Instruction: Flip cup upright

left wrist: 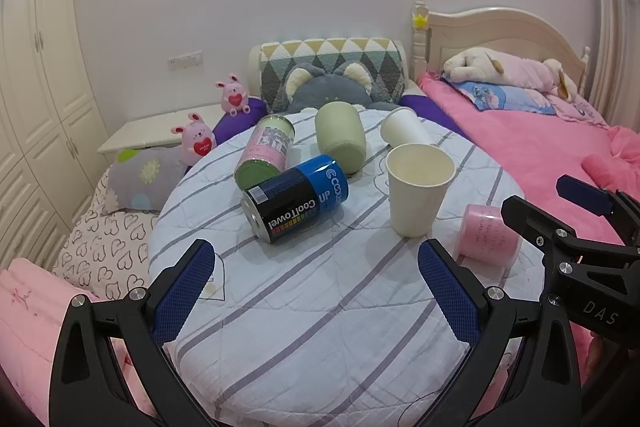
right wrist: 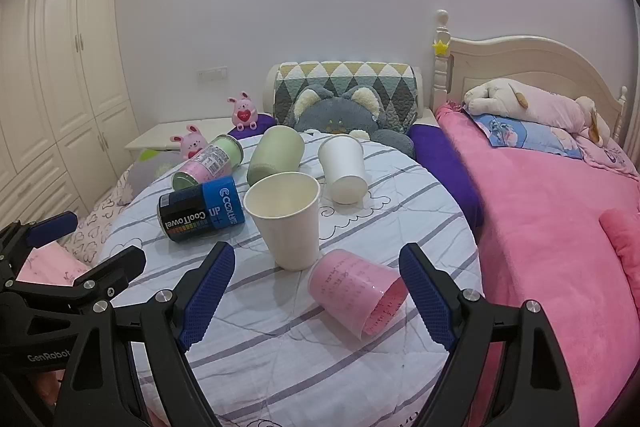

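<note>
One paper cup (right wrist: 286, 221) already stands upright on the round worktop (right wrist: 304, 355), and both the left hand-held gripper (left wrist: 316, 287) and the right hand-held gripper (right wrist: 318, 297) hang wide open and empty, so I judge the next move is closing the right one on the pink cup (right wrist: 356, 293) lying on its side just before it.

The upright paper cup (right wrist: 285, 219) stands on the round cushion (right wrist: 304, 355). Left of that cup lies a can (right wrist: 202, 209) on its side, behind the cup a second paper cup (right wrist: 344, 167) on its side, and just before it, touching, a plastic cup (right wrist: 356, 293) on its side.
</note>
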`<state>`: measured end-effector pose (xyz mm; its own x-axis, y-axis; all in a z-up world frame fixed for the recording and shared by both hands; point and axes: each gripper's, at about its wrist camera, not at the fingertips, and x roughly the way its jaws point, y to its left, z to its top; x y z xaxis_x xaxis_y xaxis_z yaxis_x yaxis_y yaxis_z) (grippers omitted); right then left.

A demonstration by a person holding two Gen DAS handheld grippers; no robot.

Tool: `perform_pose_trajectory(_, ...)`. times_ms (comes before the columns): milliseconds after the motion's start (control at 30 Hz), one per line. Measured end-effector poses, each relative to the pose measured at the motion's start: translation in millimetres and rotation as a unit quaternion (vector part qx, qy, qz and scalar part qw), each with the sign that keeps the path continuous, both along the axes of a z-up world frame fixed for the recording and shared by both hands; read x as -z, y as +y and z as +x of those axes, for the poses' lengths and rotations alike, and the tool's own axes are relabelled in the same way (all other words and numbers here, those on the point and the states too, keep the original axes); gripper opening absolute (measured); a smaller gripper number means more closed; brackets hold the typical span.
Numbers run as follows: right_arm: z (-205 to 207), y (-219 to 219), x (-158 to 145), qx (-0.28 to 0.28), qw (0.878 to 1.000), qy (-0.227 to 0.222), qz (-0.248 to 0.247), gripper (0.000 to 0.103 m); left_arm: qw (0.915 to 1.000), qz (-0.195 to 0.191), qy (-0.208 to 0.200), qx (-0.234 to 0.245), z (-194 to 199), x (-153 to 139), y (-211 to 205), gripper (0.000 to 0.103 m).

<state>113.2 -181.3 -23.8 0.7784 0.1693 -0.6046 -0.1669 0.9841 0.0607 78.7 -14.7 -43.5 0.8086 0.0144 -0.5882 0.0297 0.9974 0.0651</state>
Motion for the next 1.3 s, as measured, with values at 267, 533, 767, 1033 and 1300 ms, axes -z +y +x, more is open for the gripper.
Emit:
perform_pose_trajectory(267,1.5,0.7,-0.1,-0.001,1.000,0.000,0.000,0.086,1.0000,0.006,-0.005,-0.001,2.6,0.8,2.5,0.103)
perform_pose_trajectory(533,3.7,3.6,-0.6,-0.004,1.000,0.003,-0.004,0.086,1.0000,0.005,-0.004,-0.004,2.8,0.8,8.5,0.103)
perform_pose_trajectory(767,4.6,7.9,-1.2,-0.006,1.000,0.002,-0.006,0.086,1.0000,0.004,-0.004,-0.004,2.7,0.2,11.0,0.103)
perform_pose_trajectory(1033,7.3,16.1,-2.3,-0.010,1.000,0.000,-0.016,0.086,1.0000,0.002,-0.004,-0.006,3.5,0.2,15.7,0.103)
perform_pose_trajectory(1300,10.7,28.8,-3.8,-0.021,0.999,-0.003,-0.044,0.086,0.9999,-0.001,-0.004,-0.010,5.9,1.7,22.2,0.103)
